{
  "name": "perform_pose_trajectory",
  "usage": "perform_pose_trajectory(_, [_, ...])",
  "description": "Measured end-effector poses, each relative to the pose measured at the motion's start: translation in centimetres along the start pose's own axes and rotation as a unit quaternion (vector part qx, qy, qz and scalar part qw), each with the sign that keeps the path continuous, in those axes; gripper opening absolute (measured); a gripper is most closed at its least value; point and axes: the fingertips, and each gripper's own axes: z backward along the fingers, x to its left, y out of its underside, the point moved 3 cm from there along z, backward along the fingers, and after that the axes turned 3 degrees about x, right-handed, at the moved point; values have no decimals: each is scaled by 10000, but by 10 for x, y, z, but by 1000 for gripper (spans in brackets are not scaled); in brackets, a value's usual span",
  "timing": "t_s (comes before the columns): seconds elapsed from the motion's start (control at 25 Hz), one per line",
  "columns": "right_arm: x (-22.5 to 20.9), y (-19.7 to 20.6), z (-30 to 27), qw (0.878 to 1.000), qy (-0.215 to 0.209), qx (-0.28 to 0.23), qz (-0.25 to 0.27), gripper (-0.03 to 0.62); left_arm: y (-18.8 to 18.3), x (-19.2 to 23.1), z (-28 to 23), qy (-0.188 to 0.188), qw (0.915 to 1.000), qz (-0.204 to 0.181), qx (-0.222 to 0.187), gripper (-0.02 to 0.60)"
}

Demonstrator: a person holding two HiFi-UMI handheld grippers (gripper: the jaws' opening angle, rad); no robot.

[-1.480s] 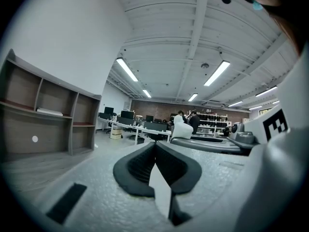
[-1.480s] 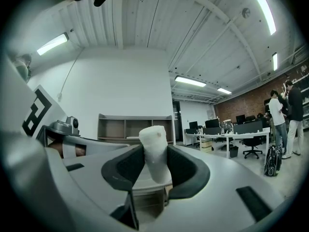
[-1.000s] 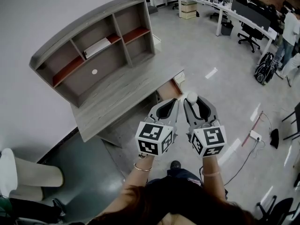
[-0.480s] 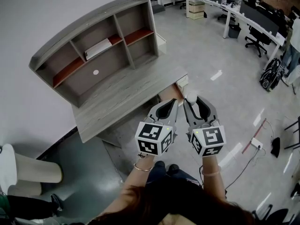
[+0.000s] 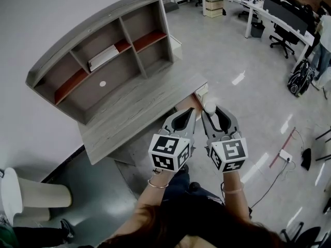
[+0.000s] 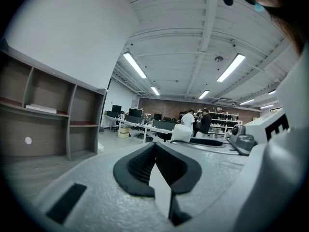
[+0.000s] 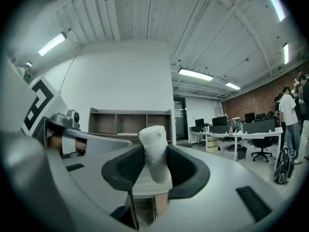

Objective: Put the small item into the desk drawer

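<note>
My right gripper [image 5: 211, 110] is shut on a small white cylinder [image 7: 155, 152], which stands upright between the pads; its top shows as a white knob [image 5: 210, 107] in the head view. My left gripper [image 5: 189, 112] is shut with nothing in it, its pads [image 6: 155, 164] meeting. Both are held side by side in the air, in front of the grey wooden desk [image 5: 135, 113]. The desk's drawer [image 5: 187, 103] at the right end stands partly pulled out, just beyond the fingertips. The desk shows behind the cylinder [image 7: 145, 180] in the right gripper view.
A grey hutch [image 5: 106, 56] with open shelves sits on the desk against the white wall; a white sheet [image 5: 103, 57] lies on one shelf. Office desks, chairs [image 5: 288, 37] and people stand at the far right. A white bin [image 5: 31, 195] stands at the lower left. Cables [image 5: 283, 154] lie on the floor.
Both grippers have moved together toward the desk; the desk and its drawer now lie a little closer under them. The grip on the white cylinder is unchanged.
</note>
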Motion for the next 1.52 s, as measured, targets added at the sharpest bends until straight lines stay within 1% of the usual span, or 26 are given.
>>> perform_pose_trajectory(0.48, [-15,14,-65,9991,370,211,-61,137,-2,53,-48,366,9992,-97,108,15])
perform_pose_trajectory(0.76, [-18,20,-103,9978,547,354,-80,137,-1,87,-71,585,9980,-56,213,15])
perform_pose_trajectory(0.92, [-19,26,-114,9968,657,461,-48,138,0,97,-78,720,9971,-18,244,15])
perform_pose_trajectory(1.12, [-21,37,-127,9957,673,636,38,138,9,109,-89,792,9964,41,285,15])
perform_pose_trajectory(1.52, [-38,64,-149,9942,479,954,135,138,32,122,-115,708,9966,175,386,15])
